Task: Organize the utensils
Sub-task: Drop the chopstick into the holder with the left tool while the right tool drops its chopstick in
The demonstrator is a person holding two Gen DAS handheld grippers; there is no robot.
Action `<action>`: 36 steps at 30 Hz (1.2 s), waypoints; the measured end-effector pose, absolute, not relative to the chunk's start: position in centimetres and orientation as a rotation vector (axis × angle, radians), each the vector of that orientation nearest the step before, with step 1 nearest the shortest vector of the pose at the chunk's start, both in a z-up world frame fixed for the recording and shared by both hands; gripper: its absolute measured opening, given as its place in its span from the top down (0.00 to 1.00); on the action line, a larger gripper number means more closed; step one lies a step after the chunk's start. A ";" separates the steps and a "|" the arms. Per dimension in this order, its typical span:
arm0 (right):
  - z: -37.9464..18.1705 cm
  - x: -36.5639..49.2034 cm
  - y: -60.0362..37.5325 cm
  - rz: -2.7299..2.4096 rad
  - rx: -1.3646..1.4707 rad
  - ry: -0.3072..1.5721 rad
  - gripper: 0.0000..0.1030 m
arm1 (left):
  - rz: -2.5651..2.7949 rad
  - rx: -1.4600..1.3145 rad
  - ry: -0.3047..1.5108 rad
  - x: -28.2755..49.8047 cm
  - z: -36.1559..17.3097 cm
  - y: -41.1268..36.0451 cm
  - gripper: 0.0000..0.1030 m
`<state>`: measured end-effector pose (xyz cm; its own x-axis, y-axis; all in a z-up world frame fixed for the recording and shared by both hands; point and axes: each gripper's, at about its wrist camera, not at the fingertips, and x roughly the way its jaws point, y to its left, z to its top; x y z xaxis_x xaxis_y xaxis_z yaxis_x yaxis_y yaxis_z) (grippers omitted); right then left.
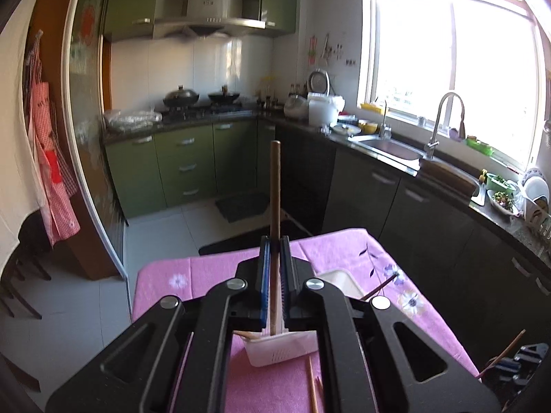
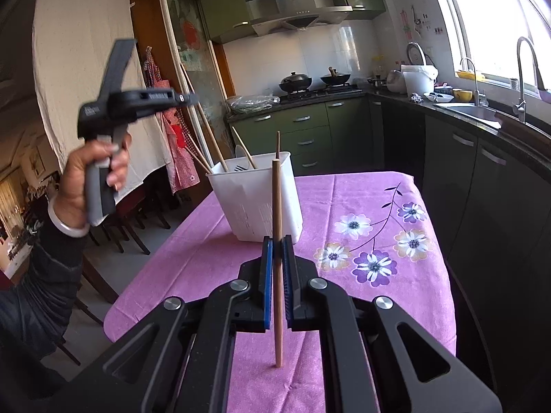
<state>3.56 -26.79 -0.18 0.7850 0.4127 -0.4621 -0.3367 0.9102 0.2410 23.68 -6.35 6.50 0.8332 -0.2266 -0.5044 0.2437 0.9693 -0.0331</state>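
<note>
Over the pink floral tablecloth, you held each gripper clamped on one upright chopstick, the left gripper raised above the white utensil holder and the right gripper just before it, apparently ready to drop both in.

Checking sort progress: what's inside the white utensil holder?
In the right wrist view, the white utensil holder has several chopsticks and a pale utensil sticking out above its rim. Its opaque walls hide their lower ends and anything shorter.
</note>
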 end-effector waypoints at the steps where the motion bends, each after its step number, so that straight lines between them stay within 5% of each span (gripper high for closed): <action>1: 0.1 3.6 -26.7 0.410 0.149 0.527 0.94 | -0.245 0.036 0.544 23.8 6.1 -6.4 0.95; 15: 12.0 9.6 -22.8 0.469 0.136 0.240 0.94 | -0.245 0.035 0.437 14.8 6.8 -3.6 0.42; 22: 14.4 16.2 -20.2 0.405 0.132 0.197 0.94 | -0.238 0.087 0.489 11.3 3.8 -2.9 0.39; 36: 8.4 22.4 -16.4 0.374 0.047 0.382 0.87 | -0.283 0.113 0.649 12.2 -0.6 -4.1 0.36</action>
<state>22.36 -16.36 8.39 0.8605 0.3652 -0.3552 -0.3478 0.9306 0.1142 12.23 -4.15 -0.61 0.7601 -0.2240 -0.6100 0.2945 0.9555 0.0160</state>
